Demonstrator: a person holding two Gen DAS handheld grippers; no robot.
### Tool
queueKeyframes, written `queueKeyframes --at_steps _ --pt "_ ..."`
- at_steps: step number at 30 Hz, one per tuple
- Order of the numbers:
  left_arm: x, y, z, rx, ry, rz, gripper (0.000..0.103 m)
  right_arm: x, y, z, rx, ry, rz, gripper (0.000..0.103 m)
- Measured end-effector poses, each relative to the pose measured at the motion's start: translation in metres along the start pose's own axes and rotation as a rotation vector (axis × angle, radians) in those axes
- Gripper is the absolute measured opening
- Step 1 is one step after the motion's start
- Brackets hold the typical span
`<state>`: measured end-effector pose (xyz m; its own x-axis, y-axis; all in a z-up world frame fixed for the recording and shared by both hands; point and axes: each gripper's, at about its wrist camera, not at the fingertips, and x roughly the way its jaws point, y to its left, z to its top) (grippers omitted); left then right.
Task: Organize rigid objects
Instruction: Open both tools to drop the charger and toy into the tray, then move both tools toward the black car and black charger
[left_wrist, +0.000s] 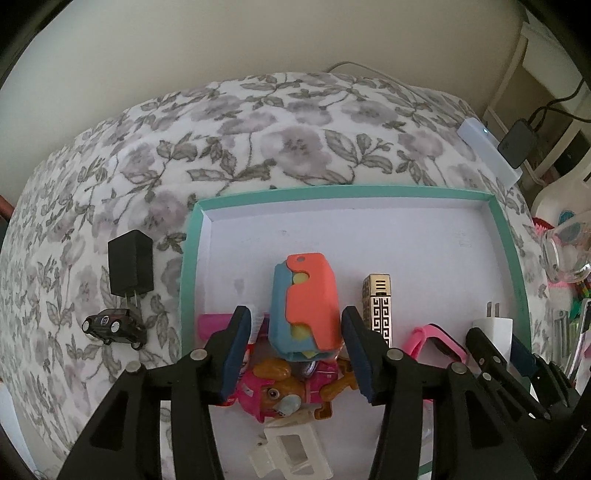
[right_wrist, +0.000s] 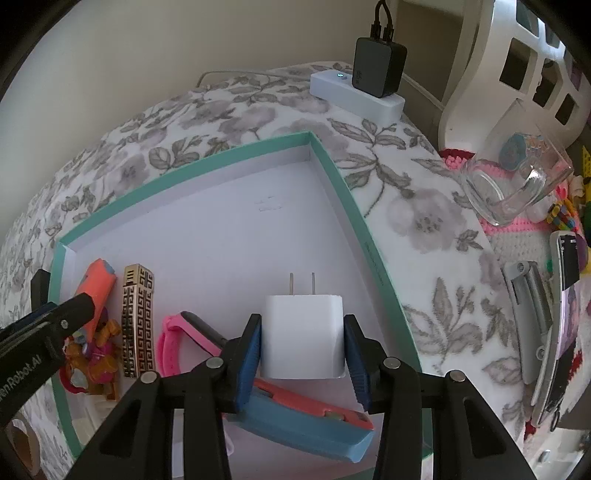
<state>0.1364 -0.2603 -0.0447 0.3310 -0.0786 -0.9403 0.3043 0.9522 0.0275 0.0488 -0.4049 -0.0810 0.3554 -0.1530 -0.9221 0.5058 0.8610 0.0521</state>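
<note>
A teal-rimmed white box (left_wrist: 192, 236) (right_wrist: 332, 173) lies on a floral cloth. My left gripper (left_wrist: 295, 343) is open around an orange-and-blue toy (left_wrist: 308, 306), with a gap on each side. My right gripper (right_wrist: 302, 350) is open around a white plug adapter (right_wrist: 301, 336), prongs pointing away; it also shows in the left wrist view (left_wrist: 495, 325). In the box lie a gold patterned lighter (left_wrist: 378, 306) (right_wrist: 138, 317), a pink watch band (left_wrist: 436, 341) (right_wrist: 181, 339), a pink-and-brown toy dog (left_wrist: 280, 391) and a second orange-and-blue toy (right_wrist: 306, 421).
Left of the box on the cloth lie a black plug adapter (left_wrist: 131, 264) and a black toy car (left_wrist: 114, 326). A white power strip (right_wrist: 354, 96) holds a black charger (right_wrist: 378, 66). A glass jar (right_wrist: 517, 184) and clutter sit to the right.
</note>
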Motion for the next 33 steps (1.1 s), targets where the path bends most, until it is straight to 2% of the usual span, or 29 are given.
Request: queueKeyframes --at_steps 5,7,8,10,24,27,29,30,33 --pt "-0.002 0.003 0.001 -0.007 0.001 0.003 0.055 -0.001 0.001 0.000 -0.005 -0.001 -0.013 0.047" --pt "-0.003 0.004 0.002 -0.011 0.001 0.004 0.065 -0.002 0.002 0.001 -0.008 -0.002 -0.019 0.048" --pt "-0.004 0.005 0.002 -0.012 0.000 0.004 0.066 -0.003 0.002 0.002 -0.010 -0.004 -0.021 0.048" --pt "-0.006 0.007 0.003 -0.018 -0.004 0.007 0.066 -0.005 0.003 0.003 -0.012 -0.010 -0.026 0.052" --pt "-0.024 0.048 0.010 -0.120 -0.019 0.046 0.067 -0.061 0.014 0.014 -0.029 -0.117 -0.018 0.053" --pt "-0.027 0.060 0.010 -0.145 -0.018 0.057 0.067 -0.072 0.021 0.012 -0.044 -0.135 -0.020 0.066" --pt "-0.028 0.068 0.009 -0.170 -0.013 0.075 0.084 -0.077 0.028 0.010 -0.055 -0.148 -0.020 0.073" --pt "-0.028 0.070 0.008 -0.179 -0.013 0.083 0.093 -0.079 0.031 0.009 -0.064 -0.152 -0.019 0.080" --pt "-0.028 0.076 0.005 -0.191 -0.007 0.099 0.093 -0.078 0.040 0.007 -0.094 -0.156 -0.014 0.084"
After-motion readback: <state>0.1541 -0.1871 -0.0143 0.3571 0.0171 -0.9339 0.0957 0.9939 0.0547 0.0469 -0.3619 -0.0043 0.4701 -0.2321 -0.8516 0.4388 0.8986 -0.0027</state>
